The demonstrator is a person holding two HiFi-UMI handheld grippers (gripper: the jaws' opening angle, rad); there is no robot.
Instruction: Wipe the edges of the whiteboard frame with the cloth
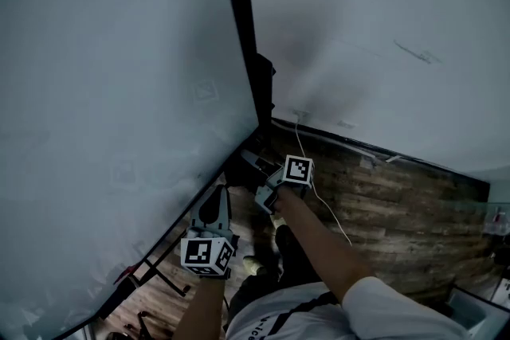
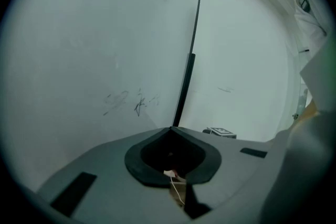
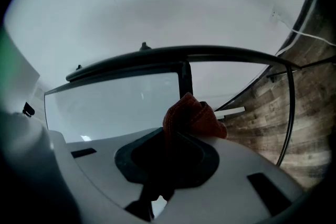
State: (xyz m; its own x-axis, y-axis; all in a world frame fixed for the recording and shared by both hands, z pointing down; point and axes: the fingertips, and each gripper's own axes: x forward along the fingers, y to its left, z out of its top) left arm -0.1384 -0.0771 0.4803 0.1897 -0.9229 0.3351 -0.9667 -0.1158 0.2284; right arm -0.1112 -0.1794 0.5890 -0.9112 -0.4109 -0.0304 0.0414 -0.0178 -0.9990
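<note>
The whiteboard (image 1: 111,107) fills the left of the head view, and its black frame (image 1: 239,28) runs down to a lower corner near the floor. My right gripper (image 1: 256,165) is at that corner, shut on a red cloth (image 3: 191,115). In the right gripper view the cloth bunches out past the jaw tips, just under the dark frame bar (image 3: 184,53). My left gripper (image 1: 218,191) is lower and nearer me, beside the board's bottom edge. Its jaws (image 2: 170,128) are shut with nothing between them and point at the frame (image 2: 193,39).
A white wall (image 1: 382,28) stands behind the board. On the wooden floor (image 1: 398,211) lies a white cable (image 1: 319,191). The board's black stand leg (image 1: 163,276) crosses the floor at lower left. A person's white sleeve (image 2: 315,60) shows at the right edge.
</note>
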